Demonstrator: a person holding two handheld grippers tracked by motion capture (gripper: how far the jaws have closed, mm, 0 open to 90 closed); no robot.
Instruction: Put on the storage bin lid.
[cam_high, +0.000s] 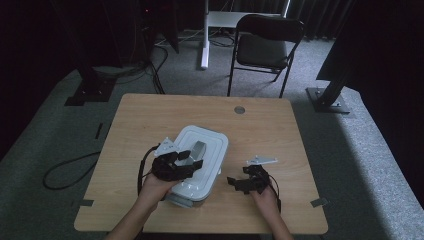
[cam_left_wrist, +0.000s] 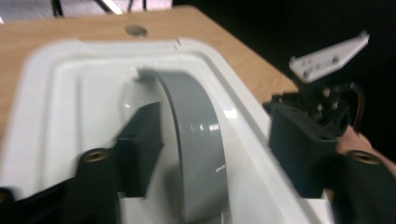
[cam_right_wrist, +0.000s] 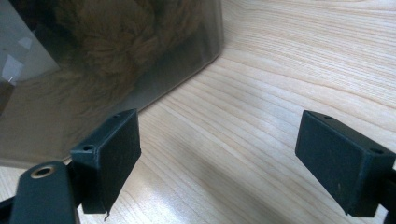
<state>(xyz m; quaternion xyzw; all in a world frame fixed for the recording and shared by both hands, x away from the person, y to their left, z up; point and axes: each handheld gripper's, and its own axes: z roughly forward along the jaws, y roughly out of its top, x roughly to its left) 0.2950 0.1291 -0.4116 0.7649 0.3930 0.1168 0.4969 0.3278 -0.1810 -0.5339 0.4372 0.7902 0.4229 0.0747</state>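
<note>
Your left gripper (cam_left_wrist: 205, 154) jaws straddle the grey handle (cam_left_wrist: 196, 140), spread; right gripper (cam_right_wrist: 233, 163) spread, empty. Risk: lifting by 1 handle may tilt the bin (cam_high: 212, 145).

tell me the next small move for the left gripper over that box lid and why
Probably close the left gripper on the grey handle: its open jaws already straddle that arched handle on the white lid, one on each side. The right gripper sits open on the table beside the box, so it seems free to steady it.
</note>
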